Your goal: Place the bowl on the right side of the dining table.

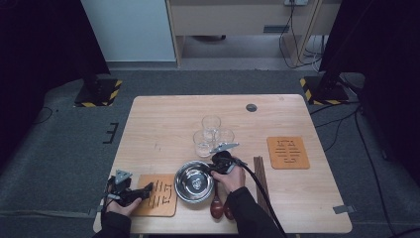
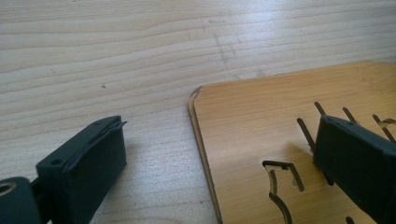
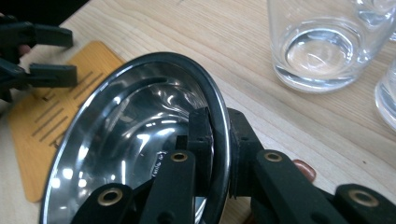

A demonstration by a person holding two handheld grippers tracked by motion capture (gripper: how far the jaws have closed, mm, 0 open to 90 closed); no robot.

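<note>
A shiny steel bowl sits near the table's front edge. My right gripper is shut on the bowl's right rim, one jaw inside and one outside. To the bowl's left lies a slotted wooden coaster. My left gripper stands open over the coaster's left edge, one jaw above the bare table and one above the coaster, with nothing gripped. The right gripper view also catches the left gripper farther off, beyond the bowl.
Three clear glasses stand clustered just behind the bowl. A second wooden coaster lies to the right, with dark chopsticks beside it. Two dark red-brown spoons lie by the right forearm. The wooden table has a small cable hole.
</note>
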